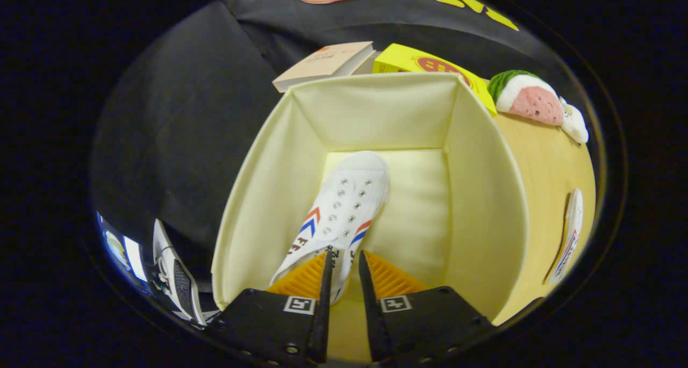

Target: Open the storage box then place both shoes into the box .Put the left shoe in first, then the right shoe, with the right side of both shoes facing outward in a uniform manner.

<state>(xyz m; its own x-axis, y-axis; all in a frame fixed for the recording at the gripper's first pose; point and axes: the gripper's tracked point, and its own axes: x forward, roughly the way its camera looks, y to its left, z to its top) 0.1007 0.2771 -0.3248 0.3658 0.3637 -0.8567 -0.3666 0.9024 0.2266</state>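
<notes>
An open cream storage box stands on the wooden table, and I look down into it. A white shoe with red and blue stripes is inside the box on the left half of its floor, toe towards the far wall. My gripper is shut on the heel end of this shoe, a narrow strip of which shows between the fingers. The second white shoe lies on the table outside the box, beyond its right wall.
Behind the box lie a tan book and a yellow carton. A watermelon-slice plush sits at the back right of the table. A piece of equipment stands to the left of the box.
</notes>
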